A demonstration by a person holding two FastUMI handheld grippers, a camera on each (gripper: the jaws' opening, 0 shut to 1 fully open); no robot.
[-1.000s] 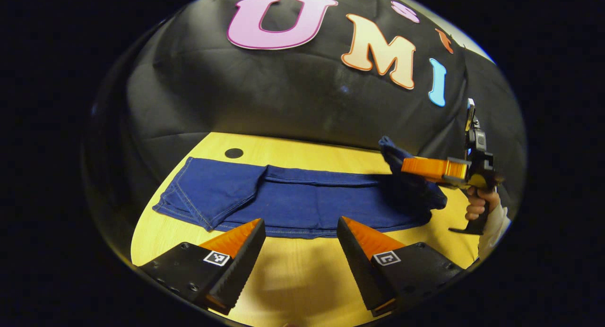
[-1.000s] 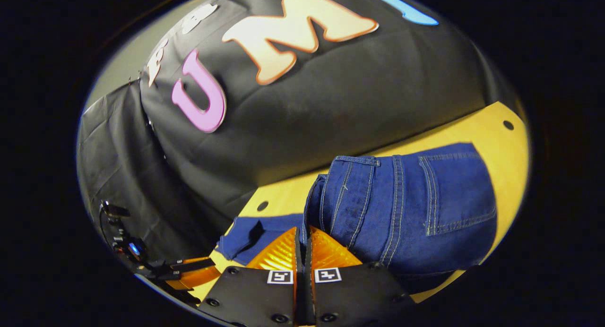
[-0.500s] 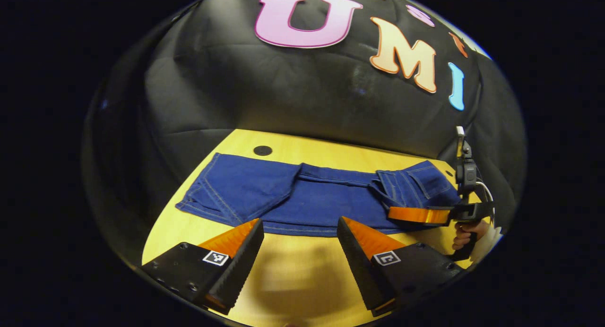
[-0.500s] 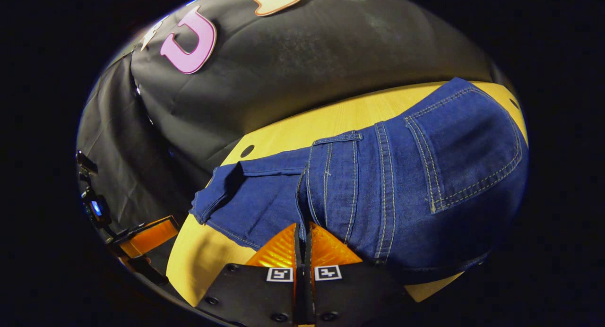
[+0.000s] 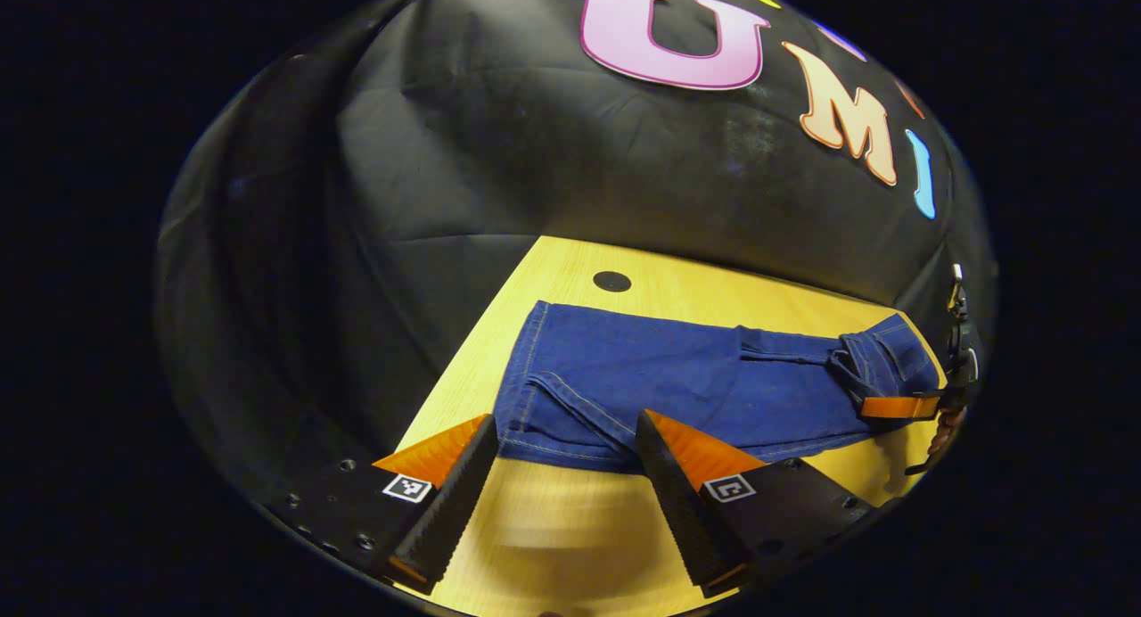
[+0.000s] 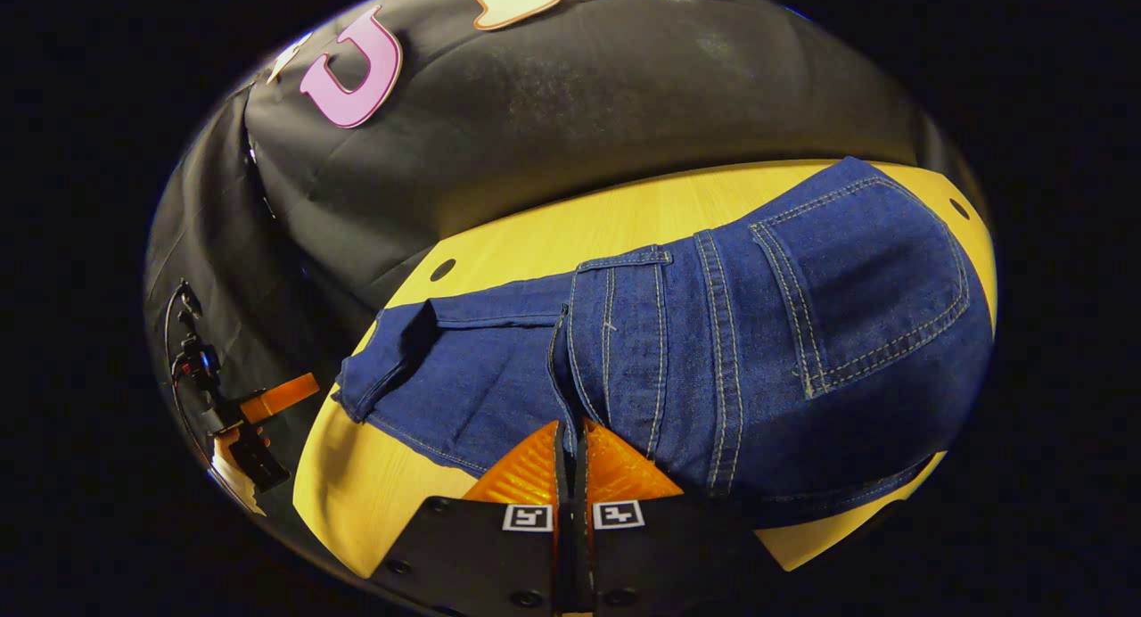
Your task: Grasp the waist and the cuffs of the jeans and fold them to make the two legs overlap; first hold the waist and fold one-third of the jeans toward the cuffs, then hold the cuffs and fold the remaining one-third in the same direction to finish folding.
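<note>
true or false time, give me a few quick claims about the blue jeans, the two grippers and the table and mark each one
1. The blue denim jeans lie on a yellow wooden table. True.
2. The left gripper is clamped on the cuffs. False: its fingers are spread open, short of the cuff end.
3. The right gripper has its orange fingers together at the waist fold. True.
4. The back pocket faces up. True.
5. The jeans hang off the table's edge. False: they rest flat on it.

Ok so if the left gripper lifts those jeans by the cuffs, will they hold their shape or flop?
Likely flop: the jeans lie limp on the table, one cuff corner already turned over. The layered waist looks bulky, so probably heavy. The right gripper pinching the cloth suggests denim grips well.
</note>
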